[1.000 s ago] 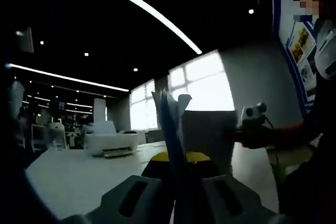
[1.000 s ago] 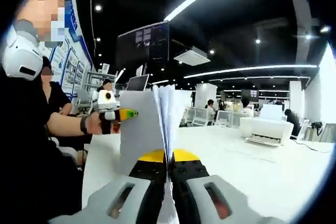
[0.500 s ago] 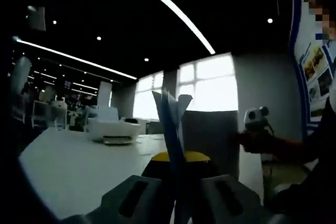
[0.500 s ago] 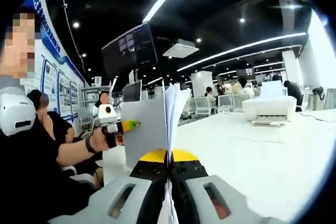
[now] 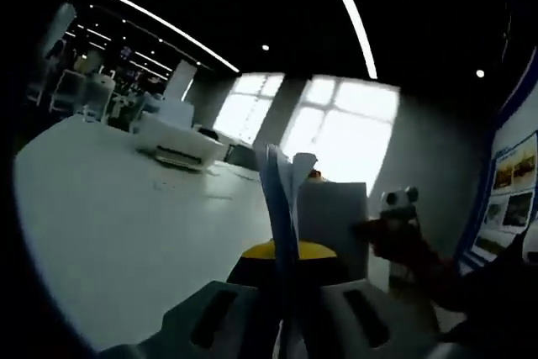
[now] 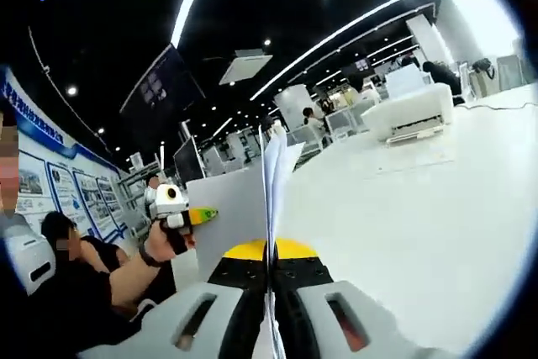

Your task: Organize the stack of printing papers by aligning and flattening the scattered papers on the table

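Presently the stack of papers stands on edge between my left jaws, its sheets fanning apart at the top, and the same stack rises upright between my right jaws. My left gripper is closed on the near edge of the stack; the sheets pass straight down into the narrow slot between the two jaws. My right gripper is likewise closed on the opposite edge, with the paper running down the centre line between the jaws. The stack is therefore held off the worktop at both ends, one gripper facing the other.

Seen along my left jaws, a broad sheet face extends to the right of the fanned edges, and just beyond it sits my right gripper in a hand. Seen along my right jaws, the sheet face extends to the left, and at its far edge a hand holds my left gripper, which shows a yellow and green tip.

The white worktop spreads out to the right of my right jaws and to the left of my left jaws. A white printer rests on it well beyond the paper; it also appears far ahead-left of my left jaws. Bright windows lie behind the stack.
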Action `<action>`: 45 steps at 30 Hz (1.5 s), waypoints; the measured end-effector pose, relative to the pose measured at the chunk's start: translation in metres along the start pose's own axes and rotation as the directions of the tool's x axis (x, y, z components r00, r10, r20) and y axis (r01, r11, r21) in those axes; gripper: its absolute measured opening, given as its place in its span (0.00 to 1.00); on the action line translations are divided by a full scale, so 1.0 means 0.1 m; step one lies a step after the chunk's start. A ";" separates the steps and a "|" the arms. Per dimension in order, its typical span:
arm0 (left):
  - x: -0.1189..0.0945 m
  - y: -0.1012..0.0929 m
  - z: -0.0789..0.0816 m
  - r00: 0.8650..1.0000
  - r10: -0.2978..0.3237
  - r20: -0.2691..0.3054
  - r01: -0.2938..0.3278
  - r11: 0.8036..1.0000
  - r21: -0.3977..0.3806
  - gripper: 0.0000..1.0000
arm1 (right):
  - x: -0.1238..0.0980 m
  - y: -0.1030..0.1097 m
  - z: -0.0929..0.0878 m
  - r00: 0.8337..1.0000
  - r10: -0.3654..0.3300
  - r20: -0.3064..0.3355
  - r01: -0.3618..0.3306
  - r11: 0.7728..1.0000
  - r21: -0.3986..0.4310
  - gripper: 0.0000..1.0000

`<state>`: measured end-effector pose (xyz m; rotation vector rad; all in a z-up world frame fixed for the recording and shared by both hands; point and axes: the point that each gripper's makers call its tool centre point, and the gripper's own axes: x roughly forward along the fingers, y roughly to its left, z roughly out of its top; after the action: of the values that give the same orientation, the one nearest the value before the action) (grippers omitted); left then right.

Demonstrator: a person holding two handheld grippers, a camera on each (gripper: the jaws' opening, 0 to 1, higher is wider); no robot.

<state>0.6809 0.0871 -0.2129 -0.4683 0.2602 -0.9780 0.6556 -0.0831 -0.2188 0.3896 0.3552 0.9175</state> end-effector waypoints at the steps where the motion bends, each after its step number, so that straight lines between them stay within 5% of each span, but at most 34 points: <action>1: 0.03 0.04 -0.01 1.000 -0.002 -0.004 0.002 0.999 -0.034 0.06 | -0.01 -0.04 0.00 1.000 -0.007 -0.002 0.008 1.000 0.010 0.00; 7: 0.25 0.23 -0.15 0.999 0.021 -0.033 -0.024 0.997 -0.080 0.06 | -0.03 -0.37 -0.10 0.998 -0.058 -0.019 0.060 0.993 0.102 0.00; 12: 0.41 0.37 -0.37 0.994 0.082 -0.069 -0.081 0.996 0.022 0.06 | 0.00 -0.62 -0.24 0.991 -0.132 -0.015 0.132 0.984 0.115 0.00; 20: 0.50 0.60 -0.65 0.975 0.185 -0.119 -0.171 0.978 0.119 0.06 | 0.10 -0.74 -0.47 0.977 -0.209 -0.033 0.210 0.976 0.062 0.00; 26: 0.52 0.73 -0.85 0.943 0.291 -0.164 -0.233 0.925 0.300 0.06 | 0.17 -0.82 -0.67 0.962 -0.265 -0.064 0.264 0.964 -0.018 0.00; 30: 0.54 0.76 -0.91 0.938 0.305 -0.162 -0.240 0.912 0.332 0.07 | 0.17 -0.86 -0.74 0.955 -0.288 -0.065 0.285 0.957 -0.054 0.00; 37: 0.57 0.82 -0.99 0.923 0.348 -0.164 -0.243 0.857 0.455 0.08 | 0.17 -0.92 -0.77 0.948 -0.316 -0.046 0.310 0.945 -0.102 0.00; 45: 0.57 0.86 -0.99 0.920 0.359 -0.156 -0.245 0.839 0.486 0.09 | 0.17 -0.99 -0.80 0.932 -0.360 -0.045 0.346 0.918 -0.194 0.00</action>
<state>0.7329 0.0536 -0.3417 0.1323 0.3012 -0.7455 0.6967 -0.1098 -0.3369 0.1121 0.3956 0.6041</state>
